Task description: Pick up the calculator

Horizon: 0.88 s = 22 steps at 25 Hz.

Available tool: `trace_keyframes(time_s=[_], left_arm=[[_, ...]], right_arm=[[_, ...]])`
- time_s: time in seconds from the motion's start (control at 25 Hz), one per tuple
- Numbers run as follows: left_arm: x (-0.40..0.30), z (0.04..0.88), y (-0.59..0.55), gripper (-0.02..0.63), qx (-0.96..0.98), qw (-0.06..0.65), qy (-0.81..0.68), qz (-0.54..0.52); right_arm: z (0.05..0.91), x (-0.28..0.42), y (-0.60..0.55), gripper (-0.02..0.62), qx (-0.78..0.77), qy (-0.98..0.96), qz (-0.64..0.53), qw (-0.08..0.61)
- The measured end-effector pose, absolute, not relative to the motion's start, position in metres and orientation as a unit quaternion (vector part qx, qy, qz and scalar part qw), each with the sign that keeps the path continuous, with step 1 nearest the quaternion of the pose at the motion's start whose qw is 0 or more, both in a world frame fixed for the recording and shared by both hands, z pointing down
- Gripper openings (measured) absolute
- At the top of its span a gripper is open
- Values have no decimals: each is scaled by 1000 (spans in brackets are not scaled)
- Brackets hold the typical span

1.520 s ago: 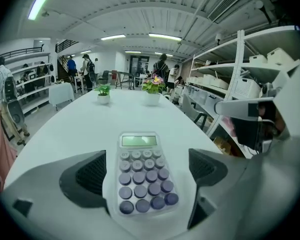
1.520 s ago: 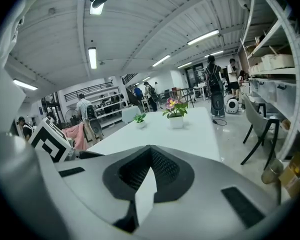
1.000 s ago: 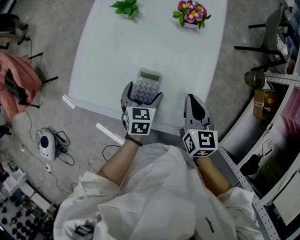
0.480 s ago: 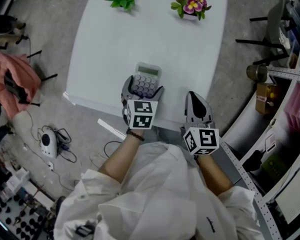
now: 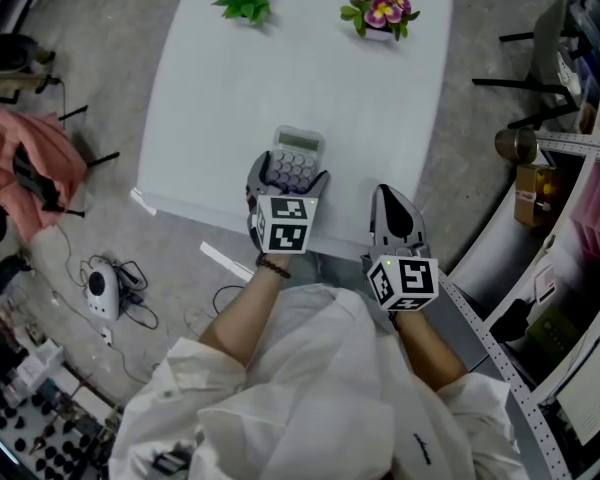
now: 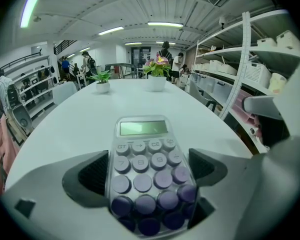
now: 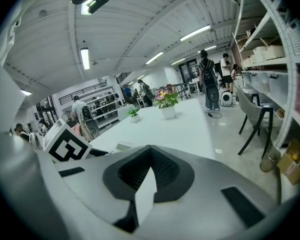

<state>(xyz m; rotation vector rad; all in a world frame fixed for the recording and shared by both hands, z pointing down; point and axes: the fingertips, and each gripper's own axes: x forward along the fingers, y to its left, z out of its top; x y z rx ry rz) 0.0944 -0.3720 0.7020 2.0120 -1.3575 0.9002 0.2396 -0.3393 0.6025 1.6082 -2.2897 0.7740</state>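
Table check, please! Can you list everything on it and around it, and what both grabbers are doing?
Surface: white rounded table.
Job's things: pale calculator with round purple keys, at the table's near edge.
Clutter: small green leafy plant and pink-flowered potted plant at the far end.
Grippers: left gripper has its jaws against both sides of the calculator; right gripper is shut and empty.
Cables: black cables on the floor beside a white device.
Surroundings: pink cloth on the left, metal shelving on the right.
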Motion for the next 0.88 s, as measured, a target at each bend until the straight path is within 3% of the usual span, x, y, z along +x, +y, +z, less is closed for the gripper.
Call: trace_keyframes(time_s=[0.44,0.88], left_arm=[[93,695,-371,489,765,275,-476,335],[94,637,-387,489,803,238,-456,301]], right_arm=[[587,242,-338,18,565,-778,252,111],[548,247,-347,18,598,-765,226,81]])
